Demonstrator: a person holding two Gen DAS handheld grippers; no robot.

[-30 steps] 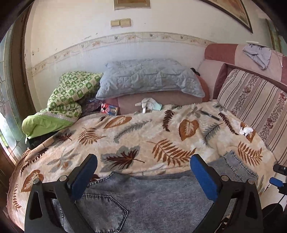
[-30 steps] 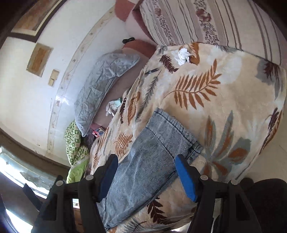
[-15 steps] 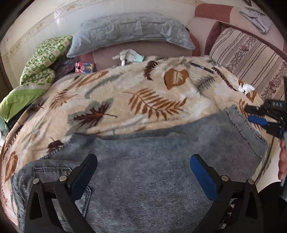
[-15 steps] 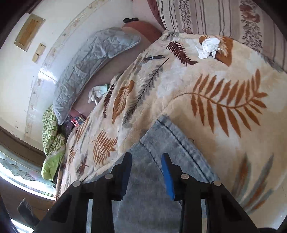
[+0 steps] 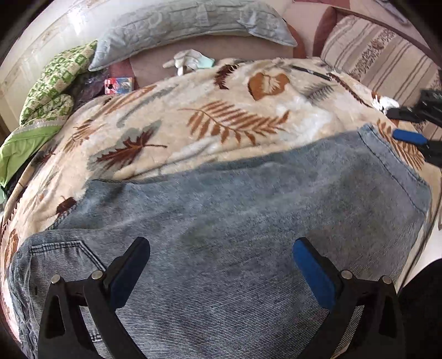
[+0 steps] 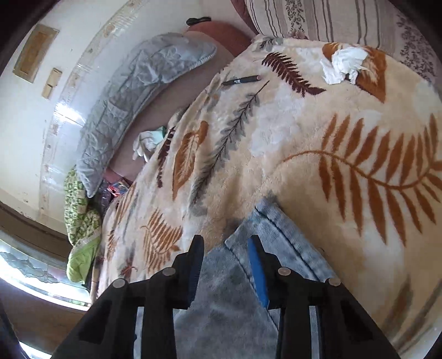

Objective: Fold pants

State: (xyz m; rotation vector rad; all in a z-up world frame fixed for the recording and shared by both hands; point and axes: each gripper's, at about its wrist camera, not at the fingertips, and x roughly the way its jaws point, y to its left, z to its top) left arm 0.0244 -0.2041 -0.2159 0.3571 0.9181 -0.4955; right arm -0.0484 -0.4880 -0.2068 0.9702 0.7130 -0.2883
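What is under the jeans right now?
The jeans lie flat on the leaf-print blanket, which shows all around their far edge and hem. Whatever sits directly beneath the denim is covered; no lumps show through it.

Left wrist view looks down close over the jeans (image 5: 234, 221) toward the far pillow (image 5: 193, 16); right wrist view, rolled sideways, close at the hem; both share the blanket (image 6: 304, 132).
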